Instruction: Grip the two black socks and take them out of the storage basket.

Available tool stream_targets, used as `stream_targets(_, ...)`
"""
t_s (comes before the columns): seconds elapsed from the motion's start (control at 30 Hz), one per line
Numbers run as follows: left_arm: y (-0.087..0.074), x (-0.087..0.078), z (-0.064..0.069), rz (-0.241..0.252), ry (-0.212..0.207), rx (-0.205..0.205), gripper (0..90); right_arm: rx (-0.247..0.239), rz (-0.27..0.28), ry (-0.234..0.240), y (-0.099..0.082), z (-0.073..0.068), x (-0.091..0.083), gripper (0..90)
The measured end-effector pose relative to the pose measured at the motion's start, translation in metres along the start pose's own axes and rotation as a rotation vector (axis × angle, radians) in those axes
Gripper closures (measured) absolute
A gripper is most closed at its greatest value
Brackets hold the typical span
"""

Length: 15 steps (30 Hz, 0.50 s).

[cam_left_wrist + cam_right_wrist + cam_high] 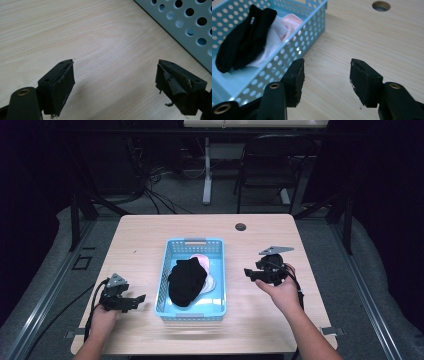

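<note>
A light blue perforated basket (165, 270) sits mid-table, holding black socks (187, 281) on top of pale pink ones (204, 262). My left gripper (140, 299) rests low at the basket's left, open, nothing between its jaws; in the left gripper view it (115, 82) hovers over bare wood with the basket wall (185, 30) at the upper right. My right gripper (248, 273) is held just right of the basket, open and empty. In the right gripper view it (326, 80) points past the basket wall (287, 53), with the black socks (242, 40) and pink socks (287, 25) inside.
The wooden table (260, 245) has a round cable hole (240, 226) at the back right, also the hole (381, 6) in the right gripper view. A dark chair (272, 165) and a white desk leg (207, 170) stand beyond the table.
</note>
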<state>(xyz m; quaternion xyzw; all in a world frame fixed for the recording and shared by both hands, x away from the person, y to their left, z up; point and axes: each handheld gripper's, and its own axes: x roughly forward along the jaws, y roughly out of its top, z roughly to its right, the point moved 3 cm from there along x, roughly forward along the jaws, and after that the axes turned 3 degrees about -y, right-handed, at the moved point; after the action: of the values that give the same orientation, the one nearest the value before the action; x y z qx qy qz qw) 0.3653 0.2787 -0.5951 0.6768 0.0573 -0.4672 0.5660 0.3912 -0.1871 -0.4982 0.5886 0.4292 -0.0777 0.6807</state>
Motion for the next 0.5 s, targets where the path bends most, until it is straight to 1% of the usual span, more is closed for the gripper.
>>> stream_targets(0.07, 0.0, 0.0, 0.0, 0.0, -0.001, 0.0, 15.6, -0.012, -0.007, 0.016, 0.009, -0.007, 0.001, 44.6)
stream_targets(0.13, 0.0, 0.0, 0.0, 0.001, -0.002, 0.0, 15.6, -0.04, 0.003, 0.025, 0.018, -0.014, 0.003, 44.4)
stream_targets(0.2, 0.0, 0.0, 0.0, 0.001, -0.003, 0.001, 15.6, -0.067, -0.003, 0.026, 0.026, -0.022, 0.006, 44.2)
stream_targets(0.4, 0.0, 0.0, 0.0, 0.001, -0.005, 0.001, 15.6, -0.131, -0.029, 0.043, 0.044, -0.045, 0.023, 43.6)
stream_targets(0.5, 0.0, 0.0, 0.001, 0.003, -0.007, -0.004, 15.6, -0.16, -0.026, 0.052, 0.053, -0.055, 0.03, 43.4)
